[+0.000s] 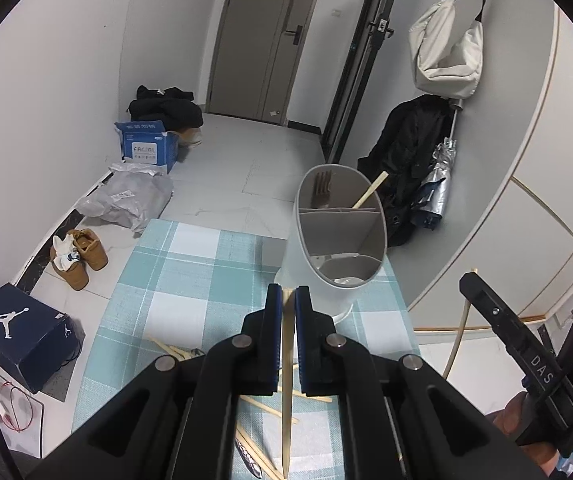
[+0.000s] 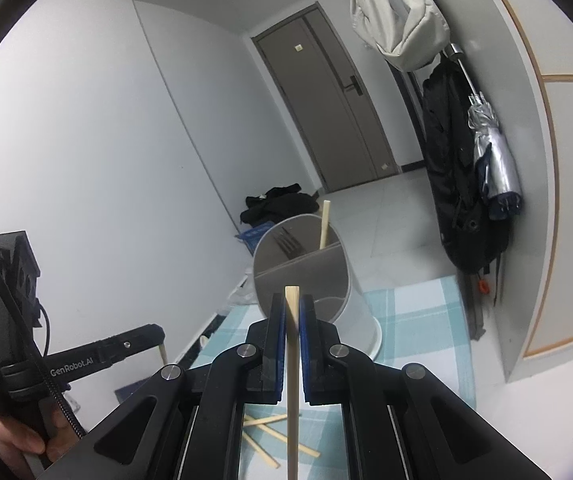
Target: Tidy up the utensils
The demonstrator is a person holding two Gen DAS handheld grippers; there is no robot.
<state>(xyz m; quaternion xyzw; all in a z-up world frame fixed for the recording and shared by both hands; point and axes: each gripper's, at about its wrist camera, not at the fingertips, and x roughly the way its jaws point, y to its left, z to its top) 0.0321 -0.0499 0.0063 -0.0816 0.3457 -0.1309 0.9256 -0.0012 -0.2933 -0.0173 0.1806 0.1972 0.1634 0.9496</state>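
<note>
I have a chopstick in each hand. My left gripper (image 1: 288,292) is closed down on one chopstick (image 1: 286,400), which runs back between the pads and hangs low over the checked tablecloth (image 1: 190,272). My right gripper (image 2: 292,300) is pinched on a second chopstick (image 2: 292,360), its square end poking just past the fingertips and aimed at the holder (image 2: 306,276). That white holder stands near the far right edge of the table, split into compartments: a fork (image 1: 322,190) sits in the far one beside a chopstick (image 1: 368,192) already leaning in its own slot, and something metallic, hard to make out, lies in the near one.

My worries are mostly about aim. Both sticks are held near one end, so they can pivot in the pads if a tip catches the rim or a divider, and then they land in the wrong compartment or flick out. The holder looks light and is close to the table edge; I judge a sideways knock could tip it off. The two grippers are also near each other, so they may collide over the opening. More chopsticks (image 1: 166,350) lie scattered on the cloth beneath me and could be swept off.
</note>
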